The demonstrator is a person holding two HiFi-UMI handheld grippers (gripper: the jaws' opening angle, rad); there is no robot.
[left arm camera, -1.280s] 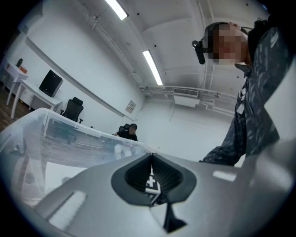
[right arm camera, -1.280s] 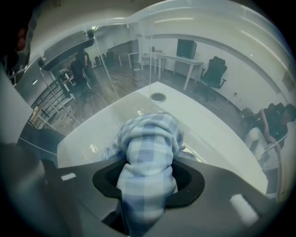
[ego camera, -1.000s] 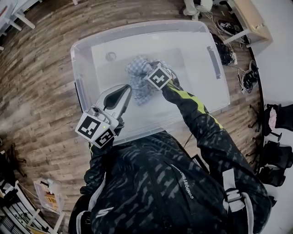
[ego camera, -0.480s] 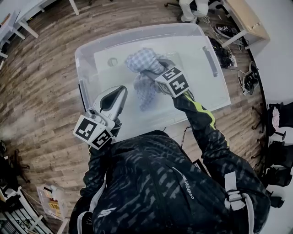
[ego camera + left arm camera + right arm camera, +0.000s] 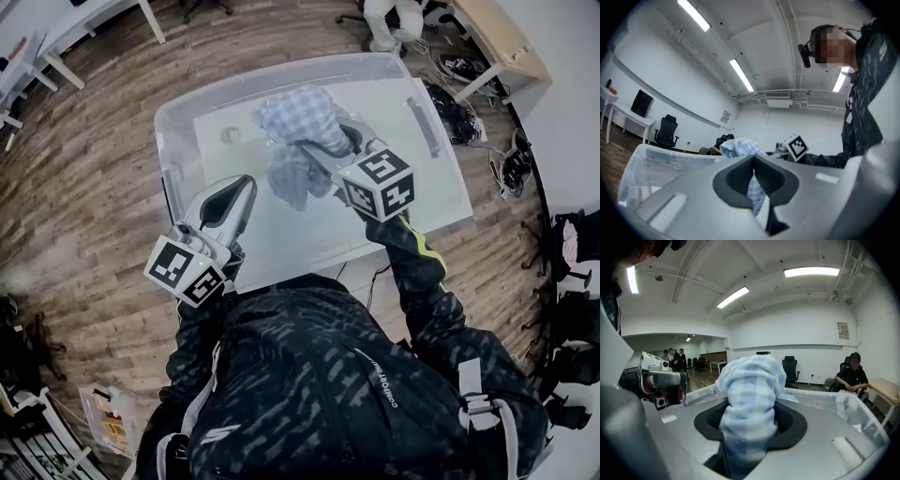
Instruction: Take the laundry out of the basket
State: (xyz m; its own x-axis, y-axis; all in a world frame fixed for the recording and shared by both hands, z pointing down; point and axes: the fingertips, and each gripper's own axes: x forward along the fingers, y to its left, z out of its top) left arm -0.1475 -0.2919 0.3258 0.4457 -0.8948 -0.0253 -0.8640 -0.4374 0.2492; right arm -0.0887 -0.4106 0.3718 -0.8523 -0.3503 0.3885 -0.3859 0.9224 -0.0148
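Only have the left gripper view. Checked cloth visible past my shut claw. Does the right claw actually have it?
Observer: Yes. In the right gripper view the right claw is shut on the checked cloth, with fabric bunched between both jaws.
Operator: Where is it relative to the bin?
Observer: In the head view it hangs over the far middle of the clear bin, with its loose end trailing toward the person.
Operator: And my side?
Observer: In the head view the left claw sits over the bin's near-left part, apart from the cloth.
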